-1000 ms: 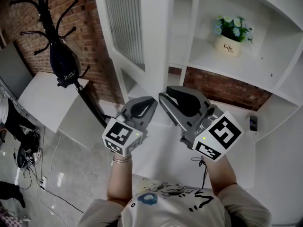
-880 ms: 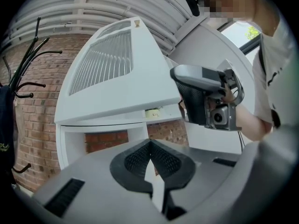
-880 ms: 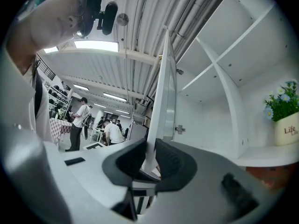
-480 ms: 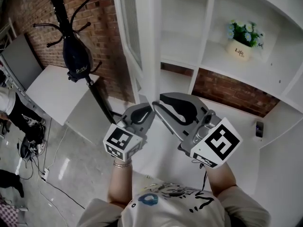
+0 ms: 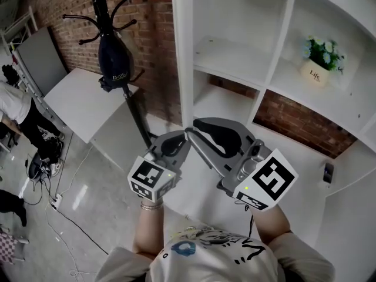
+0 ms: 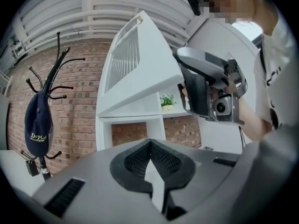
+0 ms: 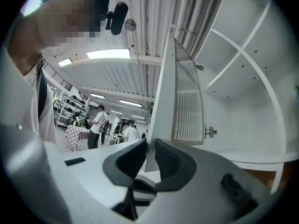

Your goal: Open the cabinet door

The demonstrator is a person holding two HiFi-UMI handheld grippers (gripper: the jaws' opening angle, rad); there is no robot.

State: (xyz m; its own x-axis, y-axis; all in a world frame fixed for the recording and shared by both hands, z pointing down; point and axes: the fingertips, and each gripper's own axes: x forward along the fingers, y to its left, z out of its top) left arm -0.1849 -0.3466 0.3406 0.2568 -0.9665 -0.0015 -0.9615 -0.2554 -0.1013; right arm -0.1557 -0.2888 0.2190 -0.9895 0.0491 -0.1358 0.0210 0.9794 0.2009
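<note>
The white cabinet door [image 5: 183,57] with its ribbed glass panel [image 7: 187,101] stands swung out from the shelf cabinet [image 5: 235,57], edge-on in the head view. My right gripper [image 5: 191,129] has its jaws closing on the door's lower free edge, and the frame sits between the pads [image 7: 169,160]. In the right gripper view the gripper [image 7: 148,149] clasps that frame. My left gripper [image 5: 183,138] hovers just left of the right one, shut with nothing in it. Seen from the left gripper [image 6: 150,143], the door [image 6: 140,69] rises ahead with the right gripper [image 6: 210,87] on it.
A black coat stand with a dark cap [image 5: 114,57] rises left of the door against the brick wall. A pale table [image 5: 82,98] stands beyond it. A flower pot [image 5: 317,69] sits on a shelf. A small device [image 5: 328,172] lies on the lower surface. People stand at the left [image 5: 14,107].
The door has swung further out, from showing its glass face to standing edge-on. Both grippers moved along with it, the right one still on its edge.
</note>
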